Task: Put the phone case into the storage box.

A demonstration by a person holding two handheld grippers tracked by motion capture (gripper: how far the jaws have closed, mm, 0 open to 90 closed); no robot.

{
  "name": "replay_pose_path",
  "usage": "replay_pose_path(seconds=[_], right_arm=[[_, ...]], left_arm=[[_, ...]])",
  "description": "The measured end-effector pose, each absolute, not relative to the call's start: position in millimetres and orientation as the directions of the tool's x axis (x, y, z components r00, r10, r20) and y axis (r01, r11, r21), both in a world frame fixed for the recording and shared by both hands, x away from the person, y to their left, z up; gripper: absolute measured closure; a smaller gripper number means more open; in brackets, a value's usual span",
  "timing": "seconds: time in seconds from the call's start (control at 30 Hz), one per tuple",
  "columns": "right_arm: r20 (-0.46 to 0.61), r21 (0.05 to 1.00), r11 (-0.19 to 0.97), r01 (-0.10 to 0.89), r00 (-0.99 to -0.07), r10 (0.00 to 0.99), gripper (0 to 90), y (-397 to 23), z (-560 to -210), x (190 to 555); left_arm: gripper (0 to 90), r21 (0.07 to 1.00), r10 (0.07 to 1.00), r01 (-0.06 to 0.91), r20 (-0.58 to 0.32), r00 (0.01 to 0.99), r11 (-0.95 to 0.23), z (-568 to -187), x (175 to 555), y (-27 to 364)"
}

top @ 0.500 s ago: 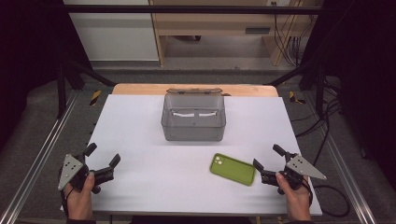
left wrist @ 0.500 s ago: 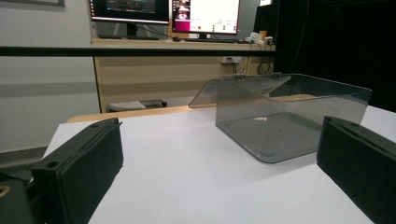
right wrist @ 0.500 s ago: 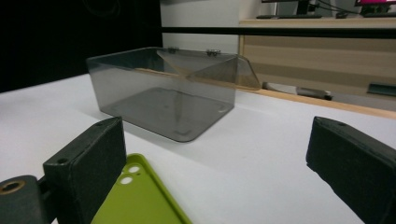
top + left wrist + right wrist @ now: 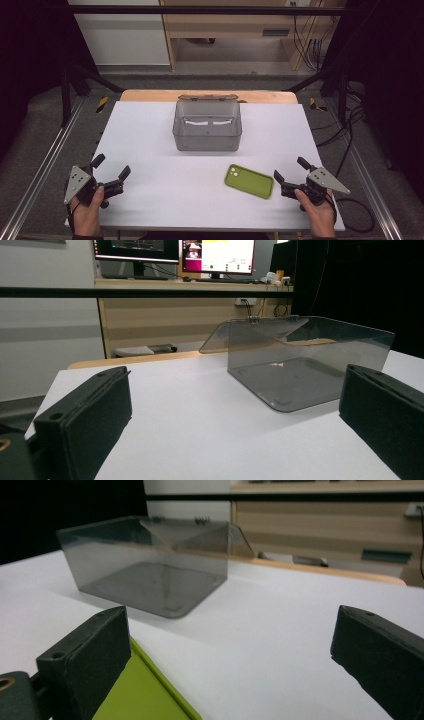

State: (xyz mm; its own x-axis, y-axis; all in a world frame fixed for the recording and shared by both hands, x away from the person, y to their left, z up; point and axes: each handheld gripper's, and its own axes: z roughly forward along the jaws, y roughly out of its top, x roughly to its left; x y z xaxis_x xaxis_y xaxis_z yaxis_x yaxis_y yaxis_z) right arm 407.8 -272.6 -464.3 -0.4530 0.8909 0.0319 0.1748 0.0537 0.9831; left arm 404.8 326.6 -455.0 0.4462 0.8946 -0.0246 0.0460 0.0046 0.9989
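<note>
My right tool (image 4: 289, 172) sits open just right of the green phone (image 4: 249, 181), which lies flat near the clear box (image 4: 207, 126); I'd judge it stiff, slick, thin, best pinched across its long edges

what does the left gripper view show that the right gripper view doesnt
The left gripper view alone takes in the two lit monitors on the desk behind the table.

The right gripper view alone catches the green phone, lying flat just beside one of the right claw's black jaws.

Both look past their own open, empty jaws, the left claw included, across the white table to the clear grey box, which is empty with its lid tipped back, and to the wooden desk beyond.
</note>
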Motion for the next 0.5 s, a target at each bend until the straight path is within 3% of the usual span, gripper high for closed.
replay_pose_path(seconds=[0.33,0.4,0.5], right_arm=[[-0.035,0.943,0.181,0.279,-0.456,0.889,6.3,-240,-457,410],[-0.047,0.93,0.212,0.299,-0.478,0.877,8.8,-232,-457,410],[-0.051,0.909,0.257,0.328,-0.523,0.851,20.0,-220,-456,412]], left_arm=[[0.4,0.998,0.889,0.061,-0.022,0.458,-0.007,-456,406,321],[0.4,0.998,0.889,0.06,-0.018,0.457,-0.01,-456,405,321],[0.4,0.998,0.889,0.061,-0.016,0.457,-0.013,-457,405,321]])
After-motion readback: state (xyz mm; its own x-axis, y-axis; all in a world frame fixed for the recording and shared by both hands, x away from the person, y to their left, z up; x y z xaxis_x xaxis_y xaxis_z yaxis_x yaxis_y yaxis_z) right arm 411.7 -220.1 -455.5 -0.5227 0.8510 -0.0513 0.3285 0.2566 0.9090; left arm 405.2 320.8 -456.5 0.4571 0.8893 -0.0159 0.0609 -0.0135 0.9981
